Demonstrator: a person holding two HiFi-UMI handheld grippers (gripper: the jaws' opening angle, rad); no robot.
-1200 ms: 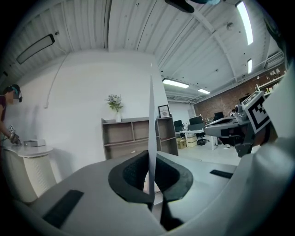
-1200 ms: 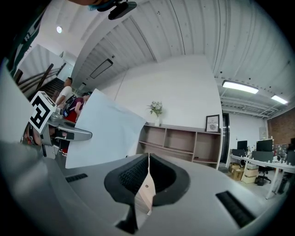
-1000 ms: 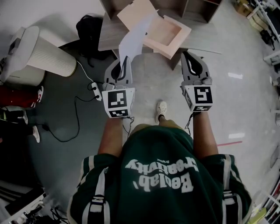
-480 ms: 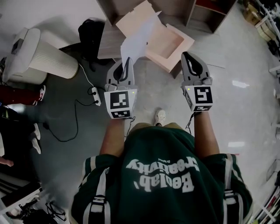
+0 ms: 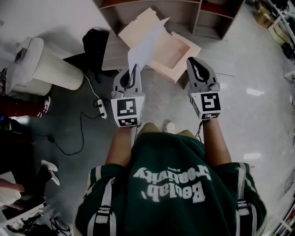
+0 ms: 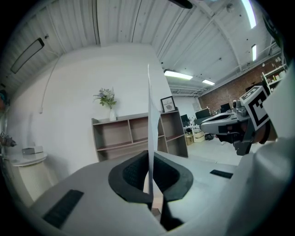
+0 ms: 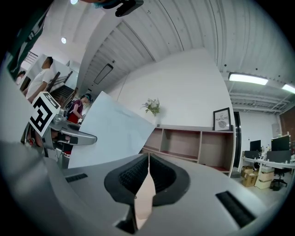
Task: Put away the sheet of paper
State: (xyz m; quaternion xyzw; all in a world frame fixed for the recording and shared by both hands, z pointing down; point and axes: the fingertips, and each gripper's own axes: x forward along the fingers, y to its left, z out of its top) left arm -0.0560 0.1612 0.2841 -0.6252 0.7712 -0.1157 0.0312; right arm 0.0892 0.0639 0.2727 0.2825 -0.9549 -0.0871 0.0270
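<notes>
Paper, card, plastic and polished floor
The sheet of paper [image 5: 146, 44] is thin, matt white; the open box [image 5: 177, 50] looks like matt pink card. Left claw [image 5: 134, 69] and right claw [image 5: 195, 62] are matt grey plastic with ribbed black pads [image 6: 133, 173]; the floor [image 5: 258, 69] is glossy, the shelf [image 5: 179, 14] wood-look.

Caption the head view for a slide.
Left gripper holds a sheet of paper near an open pink box; right gripper shut.

Across your green shirt [image 5: 170, 179], white lettering reads roughly "Boolab' Creativity". The framed picture [image 7: 222, 120] atop the shelf unit [image 7: 193, 144] says "OF NATURE".
</notes>
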